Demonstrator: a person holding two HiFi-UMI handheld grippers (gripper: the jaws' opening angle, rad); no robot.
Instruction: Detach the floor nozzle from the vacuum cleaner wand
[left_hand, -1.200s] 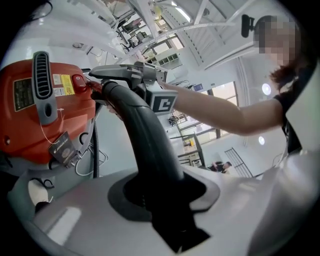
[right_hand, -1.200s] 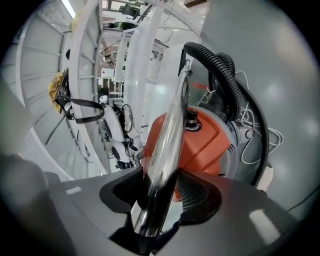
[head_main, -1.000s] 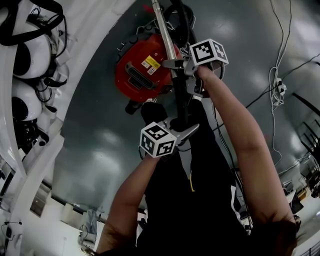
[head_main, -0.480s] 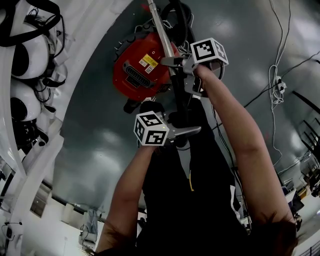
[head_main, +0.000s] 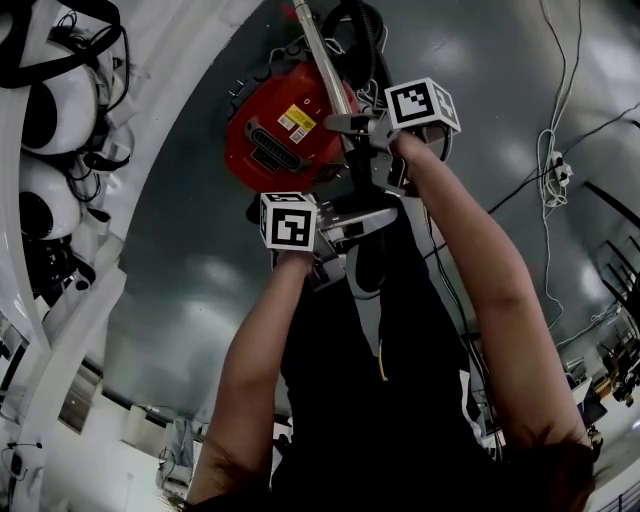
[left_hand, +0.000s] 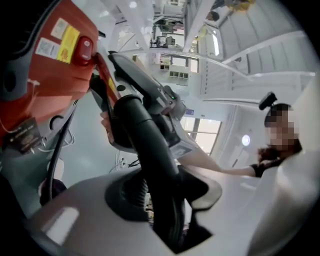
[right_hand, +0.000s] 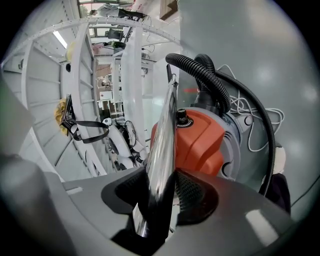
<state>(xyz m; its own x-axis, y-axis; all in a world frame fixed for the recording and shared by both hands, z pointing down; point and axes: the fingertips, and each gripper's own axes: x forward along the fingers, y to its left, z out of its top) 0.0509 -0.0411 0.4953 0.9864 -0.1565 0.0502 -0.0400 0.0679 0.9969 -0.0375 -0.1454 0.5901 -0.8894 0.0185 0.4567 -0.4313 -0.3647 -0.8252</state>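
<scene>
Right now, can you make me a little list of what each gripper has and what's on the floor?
left gripper: jaws have just been closing, now shut on the black tube
right gripper: shut on the shiny wand
floor: red vacuum with a black hose
nozzle: not in view

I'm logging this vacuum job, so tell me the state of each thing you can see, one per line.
Right claw, shut on the metal pipe.
Left claw, has just been closing, now shut on the black tube.
Vacuum cleaner, sitting on the floor.
Hose, arched over the vacuum cleaner.
</scene>
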